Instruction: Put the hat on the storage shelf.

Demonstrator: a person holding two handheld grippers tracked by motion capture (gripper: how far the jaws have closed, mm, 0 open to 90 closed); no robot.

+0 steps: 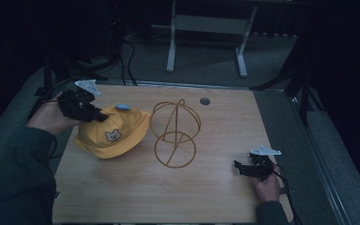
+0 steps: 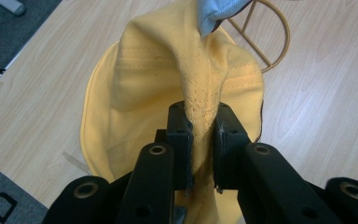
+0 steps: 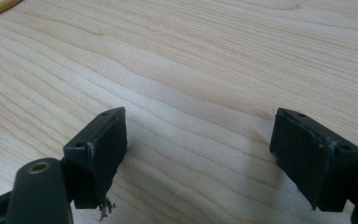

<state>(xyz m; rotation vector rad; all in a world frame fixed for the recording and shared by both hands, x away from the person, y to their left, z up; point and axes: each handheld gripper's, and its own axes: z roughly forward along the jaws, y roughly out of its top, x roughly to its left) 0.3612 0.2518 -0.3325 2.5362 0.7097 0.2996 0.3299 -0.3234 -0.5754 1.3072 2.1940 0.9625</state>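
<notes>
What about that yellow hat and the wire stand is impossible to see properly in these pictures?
- Yellow hat, high view: its inside and far rim are hidden by its own crown; the small face print is too small to read.
- Same hat, left gripper view: the pinched fold disappears between the left hand-held gripper; the blue patch is cut off by the top edge.
- Wire stand, right gripper view: all but a sliver is cut off at the top left corner.
</notes>
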